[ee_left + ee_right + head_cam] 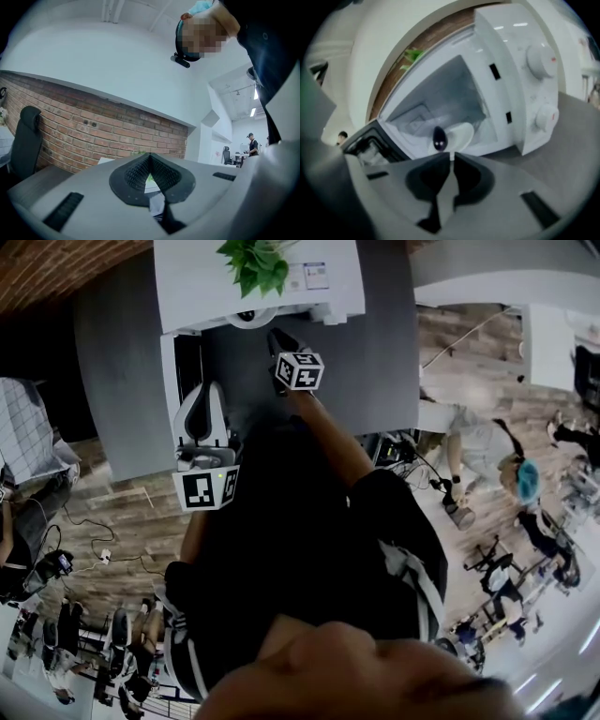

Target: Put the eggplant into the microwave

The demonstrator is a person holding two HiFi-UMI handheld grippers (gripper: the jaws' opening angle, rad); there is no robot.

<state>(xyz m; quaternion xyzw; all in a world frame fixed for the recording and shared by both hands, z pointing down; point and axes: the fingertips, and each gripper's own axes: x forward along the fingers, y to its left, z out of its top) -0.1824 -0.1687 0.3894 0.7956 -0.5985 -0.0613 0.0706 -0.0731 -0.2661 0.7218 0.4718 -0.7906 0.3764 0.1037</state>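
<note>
Right gripper view: the dark grey surface point(574, 136) carries a boxy white microwave with two round knobs point(511, 61), set near the edge so its mouth is easy to reach. Its dark-framed door point(365, 138) hangs fully open, leaving the cavity clear. The right tool point(451, 157) sits just outside that opening, aimed in and a little downward. Its jaws are nearly together with only a thin slit between them, and they are empty, which suggests its load has been let go. The left tool point(150, 157) is held level and off to the side, with its jaws together on nothing; it looks unneeded here. The round white plate point(464, 133) on the cavity floor bears the small glossy dark-purple eggplant point(439, 138).
</note>
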